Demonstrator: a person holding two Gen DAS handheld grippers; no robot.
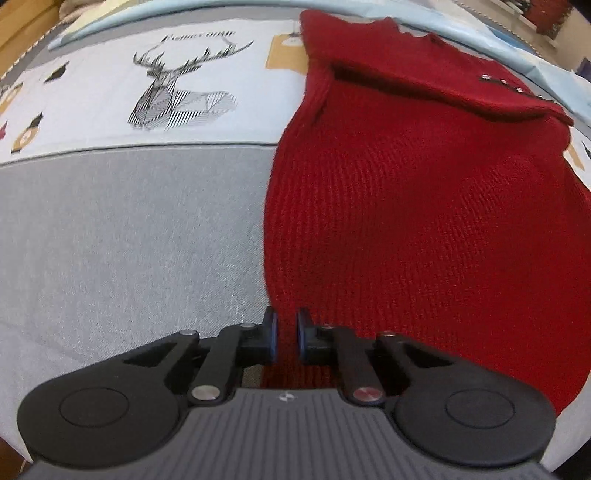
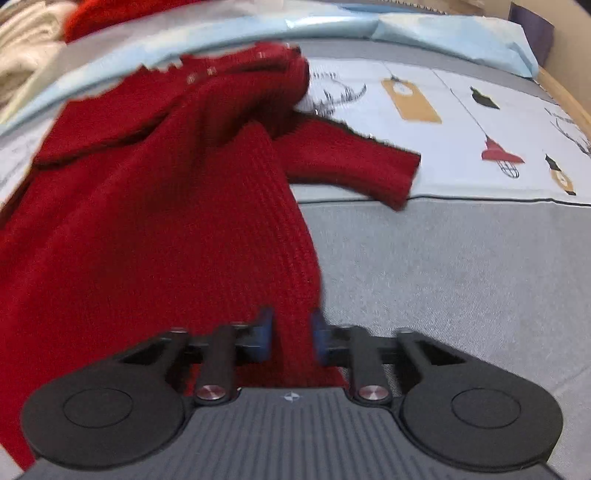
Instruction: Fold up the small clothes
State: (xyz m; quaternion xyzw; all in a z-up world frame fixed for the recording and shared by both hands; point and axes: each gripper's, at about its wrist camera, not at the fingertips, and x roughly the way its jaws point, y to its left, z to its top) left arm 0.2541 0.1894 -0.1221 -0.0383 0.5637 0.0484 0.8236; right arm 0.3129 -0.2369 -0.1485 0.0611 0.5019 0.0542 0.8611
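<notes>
A red knit sweater (image 1: 424, 206) lies on the grey bed cover, with one sleeve folded across its upper part. In the right wrist view the sweater (image 2: 166, 221) fills the left half, and its other sleeve (image 2: 354, 162) sticks out to the right. My left gripper (image 1: 287, 334) is at the sweater's lower left hem, jaws close together with red knit between them. My right gripper (image 2: 291, 338) is at the lower right hem, jaws shut on a strip of red knit.
A white printed panel with a deer drawing (image 1: 177, 88) and lamp pictures (image 2: 498, 155) lies across the bed beyond the grey cover (image 1: 129, 240). A light blue pillow edge (image 2: 443, 33) runs along the back. Cream cloth (image 2: 26, 40) is piled at far left.
</notes>
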